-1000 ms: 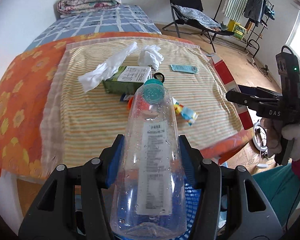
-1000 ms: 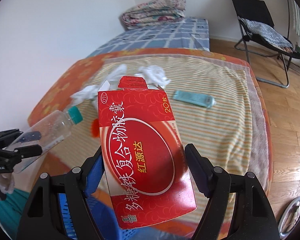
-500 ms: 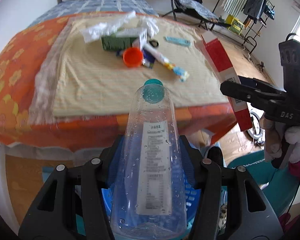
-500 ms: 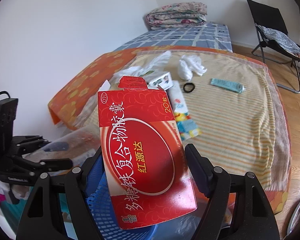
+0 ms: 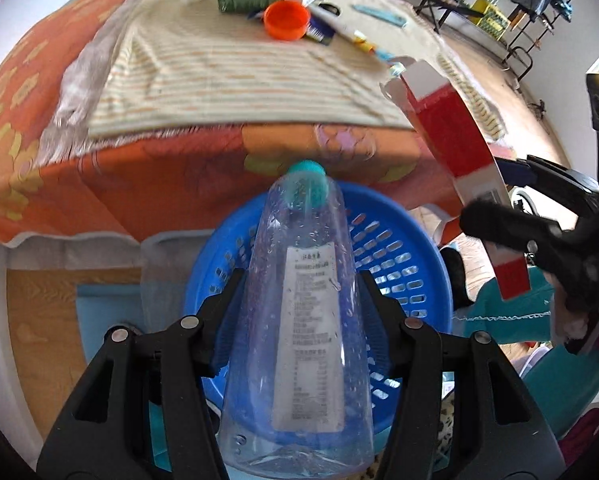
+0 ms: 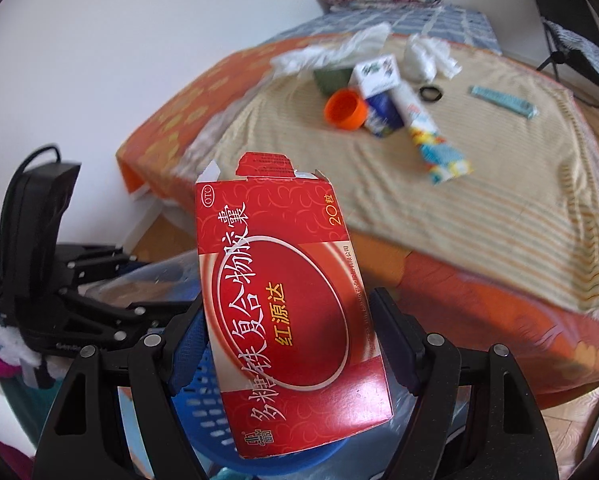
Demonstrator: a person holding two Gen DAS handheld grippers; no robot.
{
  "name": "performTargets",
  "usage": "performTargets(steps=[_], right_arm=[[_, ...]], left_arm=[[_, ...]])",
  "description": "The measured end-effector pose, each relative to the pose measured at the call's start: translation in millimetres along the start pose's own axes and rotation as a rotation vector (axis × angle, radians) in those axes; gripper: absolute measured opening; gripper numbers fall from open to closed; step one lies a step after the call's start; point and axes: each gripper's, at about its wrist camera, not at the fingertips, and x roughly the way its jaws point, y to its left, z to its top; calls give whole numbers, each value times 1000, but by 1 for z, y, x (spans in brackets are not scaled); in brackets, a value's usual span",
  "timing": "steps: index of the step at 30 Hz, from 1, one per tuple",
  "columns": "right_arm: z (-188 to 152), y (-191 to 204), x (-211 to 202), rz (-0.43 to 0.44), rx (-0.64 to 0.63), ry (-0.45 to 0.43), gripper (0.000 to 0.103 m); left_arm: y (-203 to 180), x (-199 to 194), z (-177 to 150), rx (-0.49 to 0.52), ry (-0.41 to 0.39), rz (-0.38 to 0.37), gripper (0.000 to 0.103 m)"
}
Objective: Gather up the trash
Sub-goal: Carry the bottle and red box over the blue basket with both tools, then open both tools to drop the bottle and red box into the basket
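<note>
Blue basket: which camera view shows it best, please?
The left wrist view shows the blue basket best: nearly its whole round rim and slotted wall appear below the bed edge, only its middle hidden by the bottle. The right wrist view shows just a piece of its wall, mostly behind the red box.

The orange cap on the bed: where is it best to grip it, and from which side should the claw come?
Grip the orange cap by its rim wall, from above. It seems to lie on its side, mouth open toward the camera, touching the blue packet, so one finger inside and one outside the upper wall should fit.
</note>
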Motion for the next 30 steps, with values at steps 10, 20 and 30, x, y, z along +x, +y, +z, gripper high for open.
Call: performTargets(steps=[10, 20, 30], right_arm=[[-8, -2, 20, 9, 25, 95, 79], [-10, 8, 32, -4, -31, 164, 79], [-16, 8, 55, 28, -22, 265, 79]], left_arm=[[6, 7, -2, -14, 34, 16, 61], [17, -2, 4, -53, 5, 31, 61], [27, -11, 8, -89, -26, 38, 61]])
